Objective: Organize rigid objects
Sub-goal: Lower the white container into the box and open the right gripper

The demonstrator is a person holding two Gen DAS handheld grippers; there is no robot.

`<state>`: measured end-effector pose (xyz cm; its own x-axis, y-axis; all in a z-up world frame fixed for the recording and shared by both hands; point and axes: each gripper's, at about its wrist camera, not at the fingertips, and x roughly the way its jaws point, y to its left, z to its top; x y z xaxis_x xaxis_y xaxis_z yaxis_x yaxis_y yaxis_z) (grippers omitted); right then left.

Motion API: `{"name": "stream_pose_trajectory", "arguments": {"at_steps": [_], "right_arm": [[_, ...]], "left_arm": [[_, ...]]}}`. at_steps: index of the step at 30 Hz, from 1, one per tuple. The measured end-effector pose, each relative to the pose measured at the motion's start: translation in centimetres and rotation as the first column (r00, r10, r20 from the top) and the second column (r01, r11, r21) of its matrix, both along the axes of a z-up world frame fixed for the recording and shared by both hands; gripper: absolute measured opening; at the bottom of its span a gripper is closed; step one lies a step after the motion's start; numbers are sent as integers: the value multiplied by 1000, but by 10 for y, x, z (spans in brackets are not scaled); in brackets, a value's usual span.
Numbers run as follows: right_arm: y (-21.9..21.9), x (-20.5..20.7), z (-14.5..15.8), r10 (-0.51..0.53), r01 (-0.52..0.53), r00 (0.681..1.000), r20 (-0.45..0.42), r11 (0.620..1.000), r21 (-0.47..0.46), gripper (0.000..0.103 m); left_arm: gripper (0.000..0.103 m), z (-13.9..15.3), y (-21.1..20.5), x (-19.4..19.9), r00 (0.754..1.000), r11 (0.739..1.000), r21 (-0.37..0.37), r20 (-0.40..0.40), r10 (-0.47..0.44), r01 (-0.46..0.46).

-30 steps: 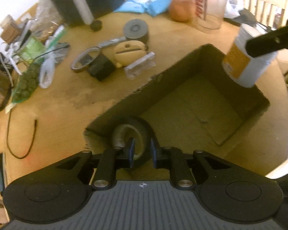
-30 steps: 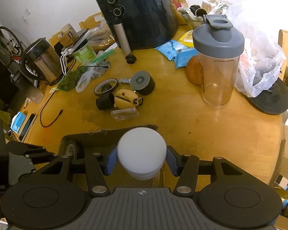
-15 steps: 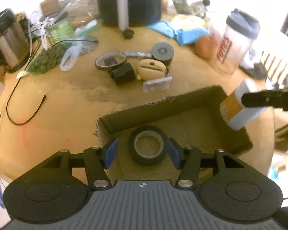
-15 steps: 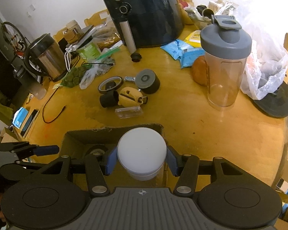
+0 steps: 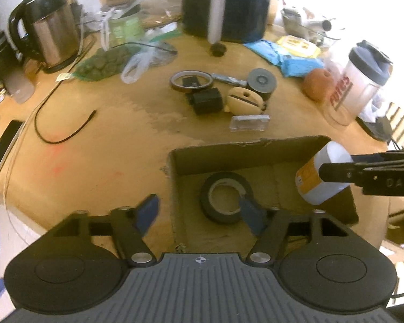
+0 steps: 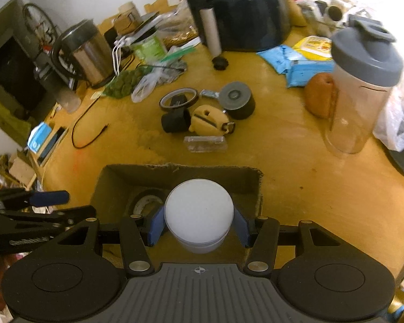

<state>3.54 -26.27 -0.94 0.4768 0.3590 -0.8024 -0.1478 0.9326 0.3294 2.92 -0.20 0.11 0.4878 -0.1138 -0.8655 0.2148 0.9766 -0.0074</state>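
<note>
Left wrist view: left tongs (image 5: pixel 199 214) angled steeply down over the near-left corner of the cardboard box (image 5: pixel 245 150), jaws wide apart and just been opening, nothing pressed; black tape roll (image 5: pixel 226 197) lies flat on the box floor, right pad overlapping it in view. At 3 o'clock the right tongs carry a white bottle (image 5: pixel 321 176) with orange label, tilted over the box's right side. Wooden table (image 5: pixel 107 145) beyond: loose small items at 12, kettle (image 5: pixel 49 24) at 10, air fryer (image 5: pixel 225 2) at 12, shaker (image 5: pixel 363 80) at 2. Right wrist view: right tongs (image 6: pixel 199 226) pitched down, clamping the white bottle (image 6: pixel 199 212), bottom end facing the camera, above the box (image 6: pixel 180 177); tape roll (image 6: pixel 145 202) partly hidden behind it; left tongs (image 6: pixel 40 206) at 9 o'clock.
</note>
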Motion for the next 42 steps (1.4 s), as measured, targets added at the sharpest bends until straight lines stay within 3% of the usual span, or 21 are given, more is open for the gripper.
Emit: {"name": "stream_pose_trajectory", "arguments": {"at_steps": [8, 18, 19, 24, 28, 31, 36, 40, 42], "right_arm": [[15, 18, -17, 62, -61, 998, 4, 992, -108, 57], [20, 29, -30, 73, -74, 997, -12, 981, -179, 57], [20, 27, -28, 63, -62, 998, 2, 981, -186, 62], [17, 20, -19, 63, -57, 998, 28, 985, -161, 65], [15, 15, -14, 44, -38, 998, 39, 990, -139, 76], [13, 11, -8, 25, -19, 998, 55, 994, -106, 77], [11, 9, -1, -1, 6, 999, 53, 995, -101, 86], [11, 11, -1, -33, 37, 999, 32, 992, -122, 103], [10, 10, -1, -48, 50, 999, 20, 990, -131, 103]], "left_arm": [[77, 3, 16, -5, 997, 997, -18, 2, 72, -72], [77, 3, 28, -11, 994, 993, -33, -3, 109, -109], [77, 3, 28, -11, 994, 993, -34, -3, 111, -111], [77, 3, 30, -9, 994, 993, -39, -5, 113, -113], [77, 4, 29, -7, 995, 994, -39, 2, 104, -104], [77, 5, 28, -6, 995, 994, -37, 8, 103, -102], [77, 7, 26, 0, 994, 994, -25, 25, 103, -103], [77, 8, 24, 6, 995, 995, -22, 28, 95, -94], [77, 8, 22, 9, 996, 996, -22, 26, 89, -88]]}}
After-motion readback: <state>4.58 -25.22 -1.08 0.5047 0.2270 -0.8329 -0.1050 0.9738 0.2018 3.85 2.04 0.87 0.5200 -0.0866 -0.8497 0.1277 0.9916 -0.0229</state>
